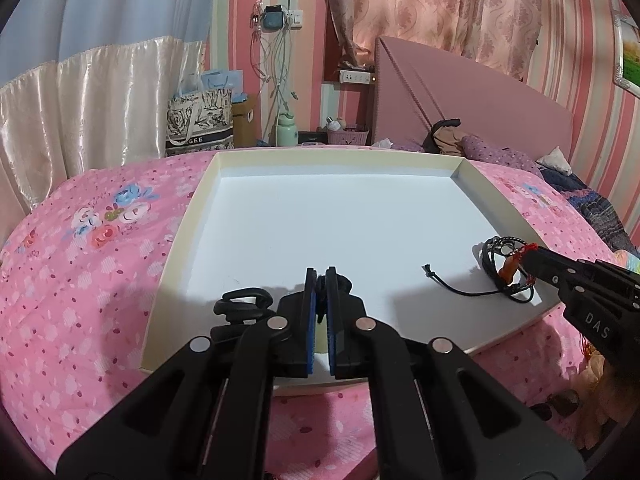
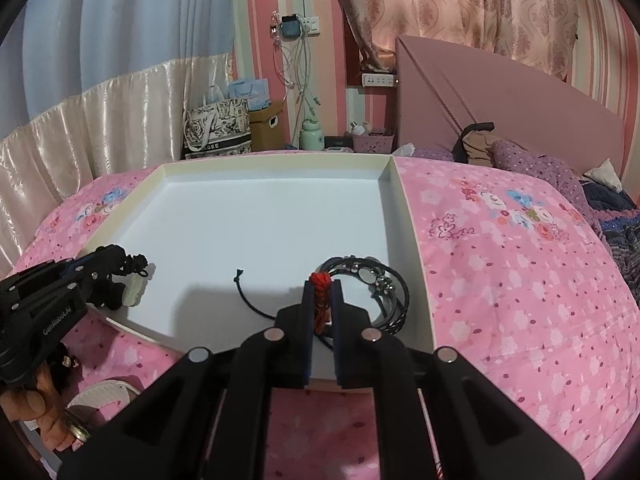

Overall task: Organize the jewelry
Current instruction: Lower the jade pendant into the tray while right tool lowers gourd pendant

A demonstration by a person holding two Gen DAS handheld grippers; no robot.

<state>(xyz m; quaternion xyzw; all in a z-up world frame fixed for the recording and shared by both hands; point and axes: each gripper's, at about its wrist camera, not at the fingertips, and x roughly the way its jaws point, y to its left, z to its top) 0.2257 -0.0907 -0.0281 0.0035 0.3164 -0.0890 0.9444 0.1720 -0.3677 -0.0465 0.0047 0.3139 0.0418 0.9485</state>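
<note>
A shallow white tray lies on the pink bed; it also shows in the right wrist view. My left gripper is shut on a black cord necklace with a pale jade pendant, low over the tray's near left part. My right gripper is shut on a red knotted cord with an orange pendant. It hovers over a pile of black braided bracelets lying at the tray's near right corner. A loose black cord end trails from the pile across the tray floor.
The pink floral bedspread surrounds the tray. A pink headboard, pillows and clothes lie at the far right. Bags, a box and a green bottle stand behind the bed. My hand holds the left gripper near a white object.
</note>
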